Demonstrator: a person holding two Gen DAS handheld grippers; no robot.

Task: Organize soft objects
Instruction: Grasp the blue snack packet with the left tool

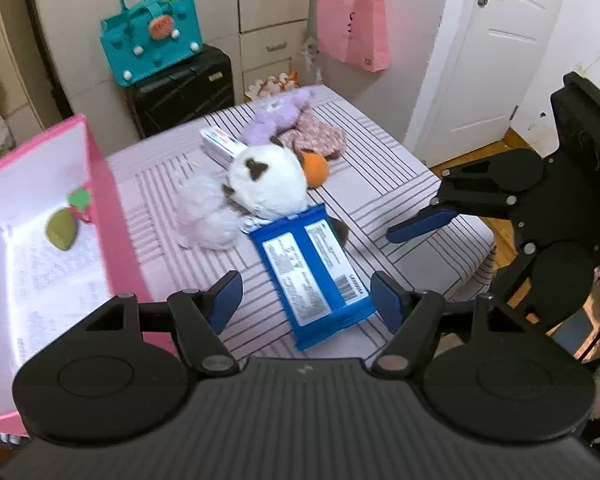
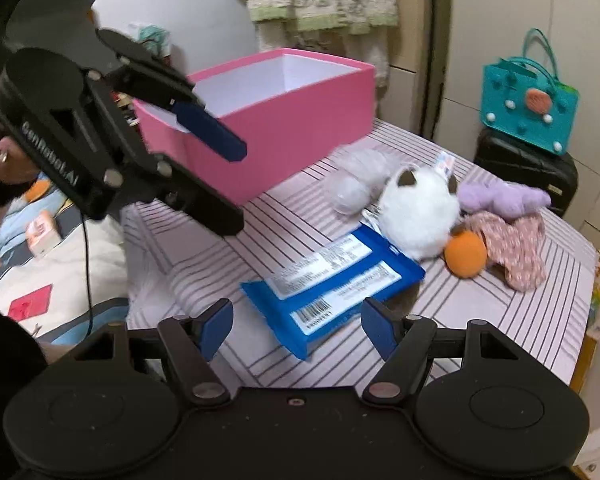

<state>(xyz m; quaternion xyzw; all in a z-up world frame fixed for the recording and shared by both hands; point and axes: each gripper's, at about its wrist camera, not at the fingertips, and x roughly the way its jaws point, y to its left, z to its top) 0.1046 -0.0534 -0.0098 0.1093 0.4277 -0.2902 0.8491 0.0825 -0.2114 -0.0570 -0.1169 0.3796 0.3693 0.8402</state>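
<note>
A blue wipes pack (image 1: 314,276) lies on the striped table, also in the right wrist view (image 2: 332,280). Behind it lie a white plush (image 1: 266,182), a pale fluffy toy (image 1: 206,212), a purple plush (image 1: 280,116), floral cloth (image 1: 316,138) and an orange ball (image 1: 315,168). A pink box (image 1: 100,196) stands at the left, with a small green and pink soft toy (image 1: 70,220) inside. My left gripper (image 1: 306,300) is open and empty, just above the pack's near end. My right gripper (image 2: 296,326) is open and empty, over the pack's near edge.
A teal bag (image 1: 152,40) sits on a black suitcase (image 1: 184,84) behind the table. A pink bag (image 1: 352,30) hangs by the white door (image 1: 492,52). A white tissue packet (image 1: 220,144) lies beside the plush. The table edge (image 1: 472,264) drops off at the right.
</note>
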